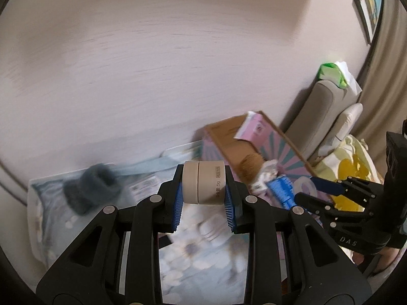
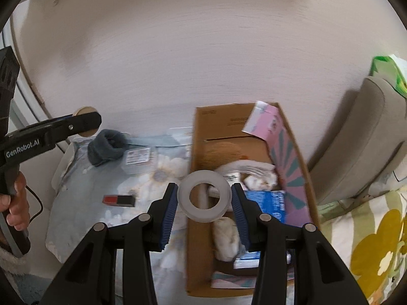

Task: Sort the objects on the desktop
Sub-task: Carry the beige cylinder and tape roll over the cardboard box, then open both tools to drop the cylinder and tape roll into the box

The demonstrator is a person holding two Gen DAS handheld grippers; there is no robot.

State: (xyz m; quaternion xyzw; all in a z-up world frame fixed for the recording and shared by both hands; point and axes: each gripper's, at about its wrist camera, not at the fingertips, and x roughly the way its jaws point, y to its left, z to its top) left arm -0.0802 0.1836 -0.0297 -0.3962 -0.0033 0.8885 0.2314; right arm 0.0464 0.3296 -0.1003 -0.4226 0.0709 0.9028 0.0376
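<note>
While the left gripper (image 1: 203, 198) pinches a small beige jar (image 1: 204, 181) between its blue pads (image 1: 178, 203), the right gripper (image 2: 203, 212) holds a clear tape ring (image 2: 204, 198) the same way. Both sets of fingers are closed tight on their things, and both things are up in the air, not resting on anything. Seen from the right wrist, the ring hangs over the left wall of an open cardboard box (image 2: 191, 167). Inside the box lie a blue pack (image 2: 267, 203), something white and soft (image 2: 226, 236) and a brown fluffy thing (image 2: 221, 152), maybe a brush, but it is too blurry to be sure. A pink flap (image 2: 264, 123) sticks up at the far right corner of the box. Left of the box is a flowery blue cloth (image 2: 84, 218). On the cloth, a grey sock (image 2: 106, 146) sits near the far left corner, a clear flat case (image 2: 138, 158) lies just beside the sock, and a red and black lipstick (image 2: 118, 200) lies near the middle. A hand (image 2: 14, 203) grips the left tool's handle at the left edge of that view. Right of the box stands a grey cushion (image 2: 361, 142) with a green pack (image 2: 384, 73) on top.
</note>
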